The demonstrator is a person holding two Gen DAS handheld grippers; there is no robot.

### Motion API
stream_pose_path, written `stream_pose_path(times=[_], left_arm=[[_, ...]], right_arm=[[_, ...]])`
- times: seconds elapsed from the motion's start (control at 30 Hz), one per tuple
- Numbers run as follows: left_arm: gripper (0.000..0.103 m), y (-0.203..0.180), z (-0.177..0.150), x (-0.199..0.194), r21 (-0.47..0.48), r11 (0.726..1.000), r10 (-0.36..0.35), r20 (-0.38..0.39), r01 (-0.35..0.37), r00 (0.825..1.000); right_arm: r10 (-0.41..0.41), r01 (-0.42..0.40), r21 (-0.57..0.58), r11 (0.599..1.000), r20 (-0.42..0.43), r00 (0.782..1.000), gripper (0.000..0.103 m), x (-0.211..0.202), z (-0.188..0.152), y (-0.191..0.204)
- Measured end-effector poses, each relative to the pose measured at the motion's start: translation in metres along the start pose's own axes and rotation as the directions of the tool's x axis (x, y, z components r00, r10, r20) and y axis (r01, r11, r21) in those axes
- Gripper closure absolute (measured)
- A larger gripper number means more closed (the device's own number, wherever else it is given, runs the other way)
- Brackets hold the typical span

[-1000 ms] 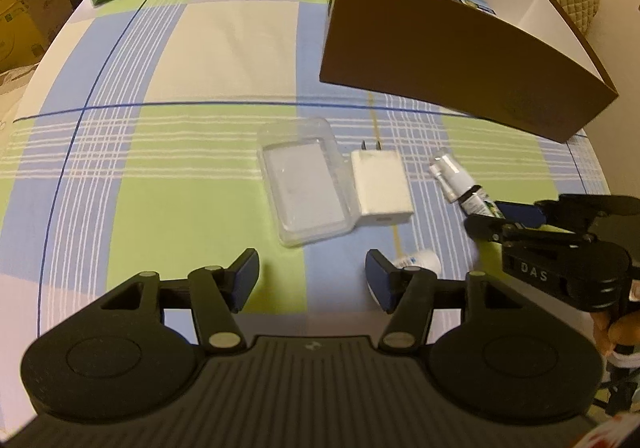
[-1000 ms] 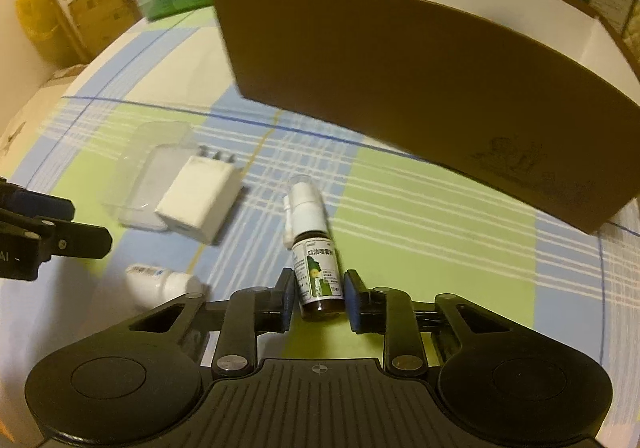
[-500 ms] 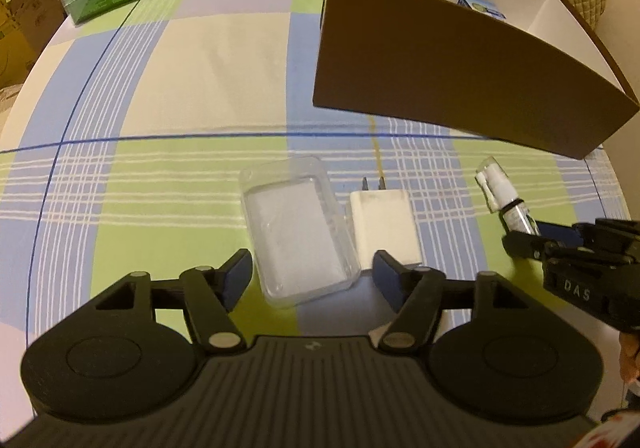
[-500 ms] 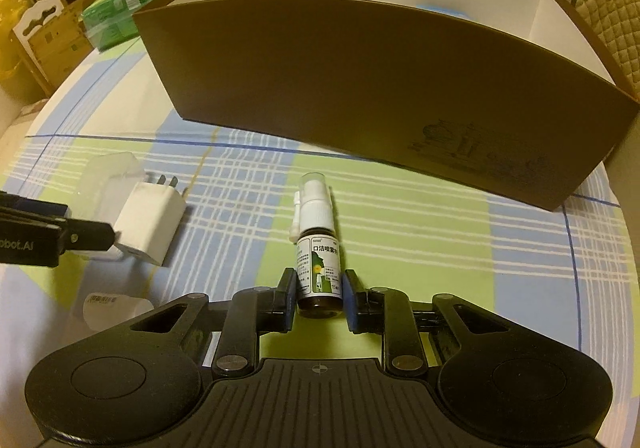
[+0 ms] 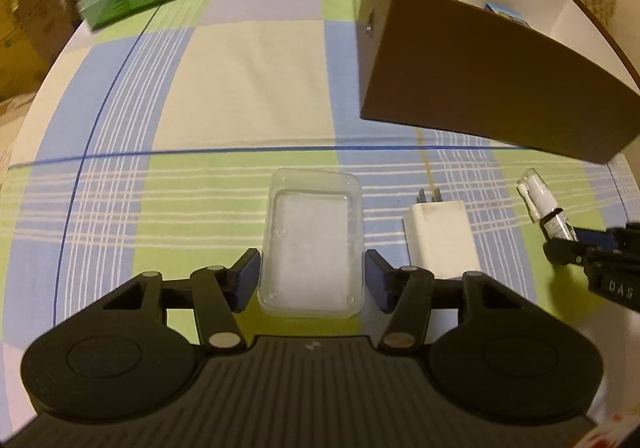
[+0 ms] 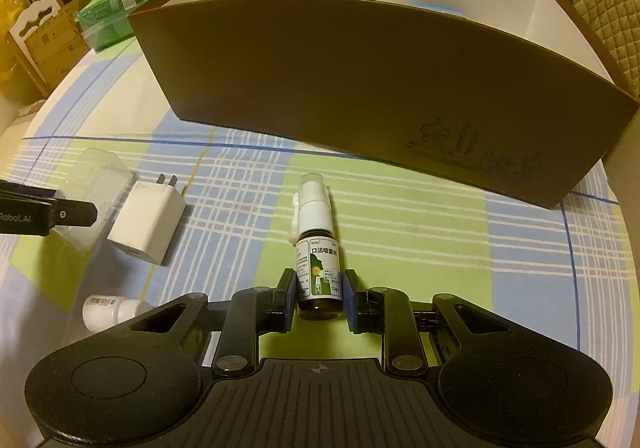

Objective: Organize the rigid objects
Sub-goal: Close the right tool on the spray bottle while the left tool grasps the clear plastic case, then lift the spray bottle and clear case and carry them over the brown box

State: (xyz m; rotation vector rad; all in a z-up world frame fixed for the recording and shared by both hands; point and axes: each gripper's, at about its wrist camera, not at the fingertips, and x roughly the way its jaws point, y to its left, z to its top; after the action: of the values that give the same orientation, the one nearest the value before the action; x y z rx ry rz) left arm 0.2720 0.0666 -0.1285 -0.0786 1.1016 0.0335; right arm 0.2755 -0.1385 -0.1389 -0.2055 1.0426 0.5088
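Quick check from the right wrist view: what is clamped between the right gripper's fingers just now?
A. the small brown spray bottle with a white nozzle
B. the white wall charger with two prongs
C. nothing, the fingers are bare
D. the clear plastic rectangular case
A. The right gripper is shut on the small brown spray bottle with a white nozzle, its pads pressing the bottle's base from both sides.

We see a clear plastic case (image 5: 312, 244) lying flat on the checked tablecloth (image 5: 248, 76), before the brown cardboard box (image 5: 480, 84). Right of the case lies a white plug adapter (image 5: 440, 240), prongs toward the box. Further right, a labelled spray bottle (image 6: 318, 260) points its nozzle boxward. A small white bottle (image 6: 110, 310) lies on its side, farthest from the box.
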Motion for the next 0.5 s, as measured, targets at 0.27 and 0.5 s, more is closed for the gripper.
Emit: stream_pose_path(times=[0.27,0.5], left_arm=[[0.05,-0.002,0.008,0.015,0.036,0.999,0.016,-0.012,-0.015,1.0],[0.051,0.0,0.009,0.017,0.029,0.999,0.015,-0.007,-0.014,1.0]], right_arm=[[0.002,-0.001,-0.015,1.0,0.006,1.0,0.077,0.002,0.003,0.003],[-0.008,0.009,-0.033,0.999,0.021,1.0,0.077,0.006,0.006,0.005]])
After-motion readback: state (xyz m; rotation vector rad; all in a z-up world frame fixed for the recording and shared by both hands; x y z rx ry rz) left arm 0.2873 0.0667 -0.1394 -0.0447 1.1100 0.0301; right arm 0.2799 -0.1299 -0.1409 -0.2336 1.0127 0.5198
